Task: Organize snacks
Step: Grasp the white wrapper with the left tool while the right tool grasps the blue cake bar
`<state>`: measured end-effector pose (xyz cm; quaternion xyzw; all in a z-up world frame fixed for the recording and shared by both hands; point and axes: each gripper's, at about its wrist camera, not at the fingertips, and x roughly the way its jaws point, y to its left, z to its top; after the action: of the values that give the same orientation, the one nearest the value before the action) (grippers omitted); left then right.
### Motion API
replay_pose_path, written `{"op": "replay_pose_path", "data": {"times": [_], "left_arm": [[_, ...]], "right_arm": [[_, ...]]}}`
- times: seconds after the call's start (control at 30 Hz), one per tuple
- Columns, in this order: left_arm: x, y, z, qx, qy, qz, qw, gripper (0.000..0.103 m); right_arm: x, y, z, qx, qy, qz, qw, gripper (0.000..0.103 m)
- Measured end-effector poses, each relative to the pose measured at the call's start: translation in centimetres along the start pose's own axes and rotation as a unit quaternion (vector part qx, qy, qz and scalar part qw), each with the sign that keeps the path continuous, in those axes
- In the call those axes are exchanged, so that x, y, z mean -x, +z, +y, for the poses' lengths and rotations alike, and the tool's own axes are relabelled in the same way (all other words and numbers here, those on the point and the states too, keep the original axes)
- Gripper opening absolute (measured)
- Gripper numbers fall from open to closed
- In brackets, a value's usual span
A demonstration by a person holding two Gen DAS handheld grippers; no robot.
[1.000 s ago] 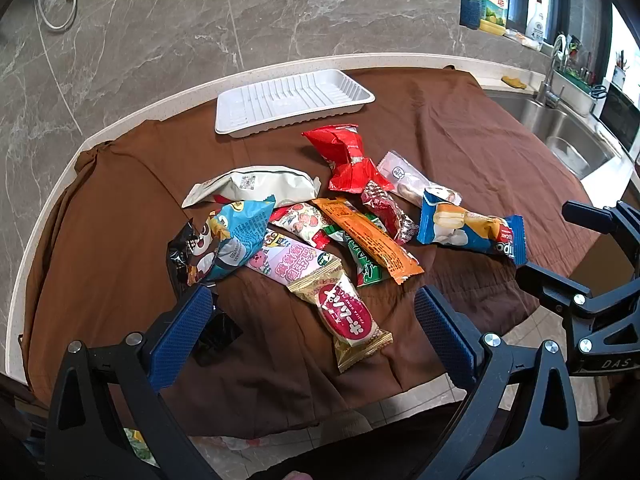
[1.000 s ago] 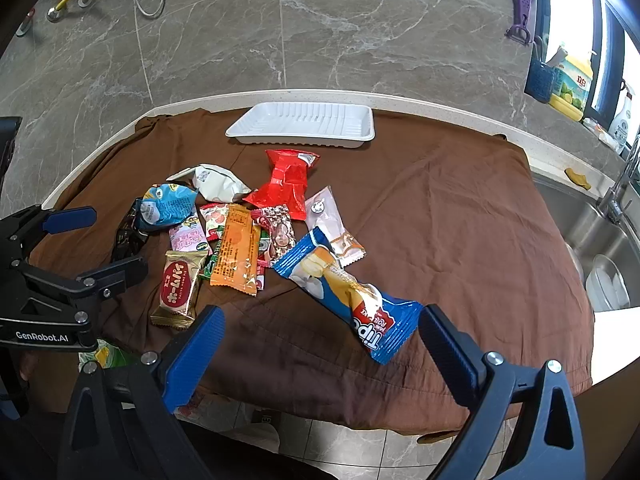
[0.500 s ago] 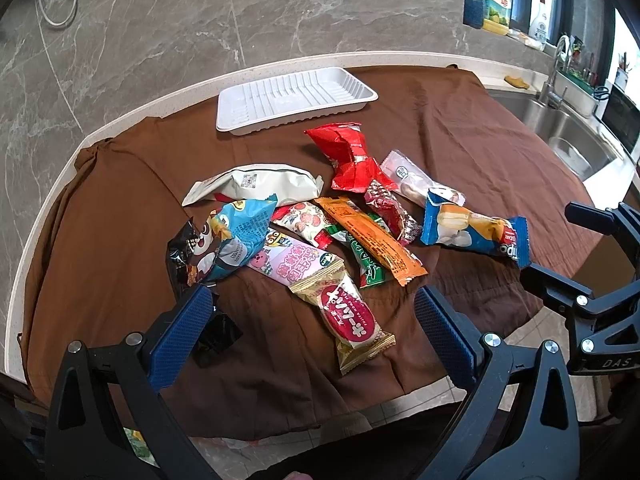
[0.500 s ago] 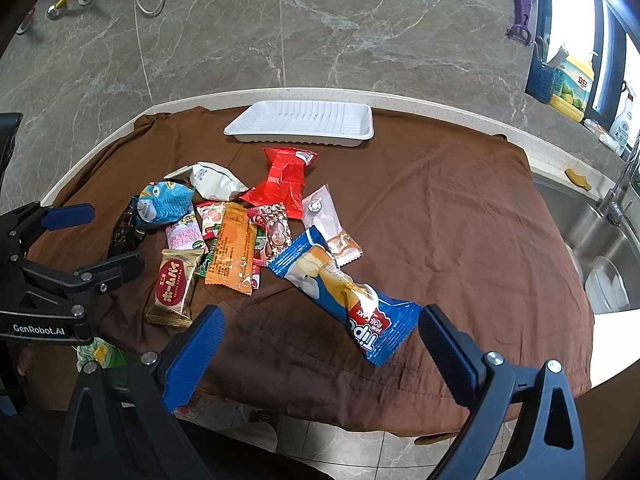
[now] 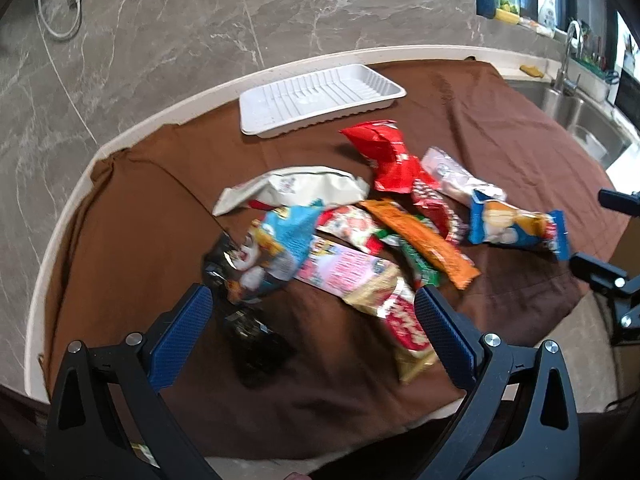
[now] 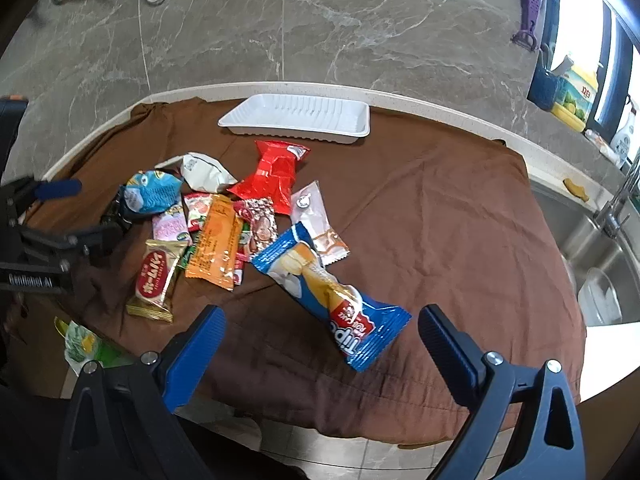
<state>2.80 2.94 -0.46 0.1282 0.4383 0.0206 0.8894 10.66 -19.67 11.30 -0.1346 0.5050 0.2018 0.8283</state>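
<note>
While the snack pile (image 5: 360, 236) lies untouched in the middle of the brown cloth (image 5: 152, 208) on the counter, the left gripper (image 5: 312, 320) has moved in from a second ago, its jaws wide apart and now low over the gold-and-red wafer pack (image 5: 400, 316) and pink packet (image 5: 344, 272). The right gripper (image 6: 320, 340), jaws also apart and empty, has barely shifted and hovers near the blue cake bar (image 6: 332, 292). Behind the pile, the white tray (image 5: 320, 98) holds nothing, so sorting has probably not begun; the left looks set for a first pick.
</note>
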Motion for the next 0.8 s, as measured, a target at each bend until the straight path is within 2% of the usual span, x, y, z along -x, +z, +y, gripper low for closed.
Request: {"op": "replay_pose_path", "data": {"times": [0.13,0.27,0.43,0.57,0.7,0.77,0.8], "left_arm": [[-0.5,1.0,1.7,-0.034,0.026,-0.006,0.9991,0.103],[-1.9,1.8,3.2,-0.052,0.023,-0.009,0.9983,0.103],[-3.7,3.4,4.5,-0.109,0.035,-0.019,0.9933,0.103],[-5.3,5.1,5.1,-0.166,0.055,-0.045,0.9836,0.103],[-6.8,6.9,5.5,-0.230,0.064,-0.065,0.9688,0.103],[-7.5,7.5,5.4,-0.262,0.061,-0.075,0.9602,0.103],[-8.0,7.9,5.3,-0.288,0.061,-0.079,0.9525,0.103]], "right_arm": [[-0.7,0.0,0.0,0.025,-0.008,0.017,1.000,0.095],[-1.8,0.1,0.8,0.067,-0.023,0.028,0.997,0.092],[-3.3,0.2,2.4,0.126,-0.045,0.031,0.991,0.089],[-4.6,0.6,3.6,0.164,-0.057,0.036,0.984,0.086],[-5.8,1.1,3.8,0.174,-0.057,0.051,0.982,0.083],[-6.3,1.4,3.8,0.174,-0.057,0.057,0.981,0.083],[-6.5,1.5,3.8,0.175,-0.057,0.061,0.981,0.082]]}}
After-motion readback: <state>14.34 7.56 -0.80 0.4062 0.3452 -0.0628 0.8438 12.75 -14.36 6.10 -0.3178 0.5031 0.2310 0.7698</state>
